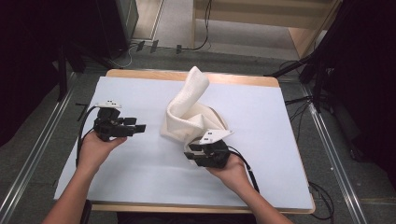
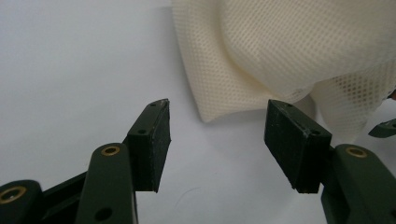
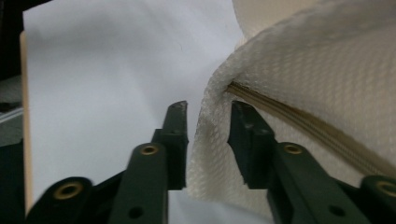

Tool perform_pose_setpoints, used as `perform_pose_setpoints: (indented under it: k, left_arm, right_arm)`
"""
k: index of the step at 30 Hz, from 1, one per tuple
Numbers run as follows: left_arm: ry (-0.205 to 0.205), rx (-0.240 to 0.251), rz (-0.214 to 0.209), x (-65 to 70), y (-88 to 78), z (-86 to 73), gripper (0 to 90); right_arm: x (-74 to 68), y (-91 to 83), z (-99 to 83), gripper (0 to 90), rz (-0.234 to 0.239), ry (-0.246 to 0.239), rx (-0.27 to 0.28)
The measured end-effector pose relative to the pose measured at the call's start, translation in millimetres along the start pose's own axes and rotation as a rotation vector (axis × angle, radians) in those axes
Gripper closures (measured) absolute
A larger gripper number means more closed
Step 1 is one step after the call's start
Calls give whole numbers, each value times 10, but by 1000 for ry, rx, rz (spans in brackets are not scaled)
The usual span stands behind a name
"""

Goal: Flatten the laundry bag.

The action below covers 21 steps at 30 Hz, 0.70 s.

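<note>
floor: grey | shelf: pale wood | cables: black

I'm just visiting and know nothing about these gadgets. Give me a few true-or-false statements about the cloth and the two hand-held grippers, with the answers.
1. The cream mesh cloth lies flat on the table. False: part of it stands up in a tall fold.
2. The left gripper is open with nothing between its jaws. True.
3. The left gripper grips the cloth. False: it sits apart, beside it.
4. A cloth edge hangs between the right gripper's jaws. True.
5. The cloth has a zip. True.
</note>
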<state>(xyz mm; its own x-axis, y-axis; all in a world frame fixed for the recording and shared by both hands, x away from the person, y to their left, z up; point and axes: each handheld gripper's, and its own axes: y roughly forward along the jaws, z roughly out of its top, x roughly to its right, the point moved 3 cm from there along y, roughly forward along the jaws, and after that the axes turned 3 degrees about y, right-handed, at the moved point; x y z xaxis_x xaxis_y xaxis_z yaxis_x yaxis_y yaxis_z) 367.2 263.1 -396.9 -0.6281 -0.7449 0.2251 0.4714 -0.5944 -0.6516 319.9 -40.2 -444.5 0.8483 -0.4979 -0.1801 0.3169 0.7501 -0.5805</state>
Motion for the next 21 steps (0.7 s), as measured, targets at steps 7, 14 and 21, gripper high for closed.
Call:
perform_pose_setpoints:
  k: [7, 14, 21]
  left_arm:
    - [42, -10, -29, 162, 8, 184, 423]
    - [62, -12, -45, 224, -24, 270, 423]
    - [79, -23, -63, 320, -59, 416, 434]
  right_arm:
    - [109, -294, -142, 639, -20, 36, 1]
    - [309, -610, -278, 713, -46, 77, 0]
    - [670, -829, -258, 807, -177, 168, 62]
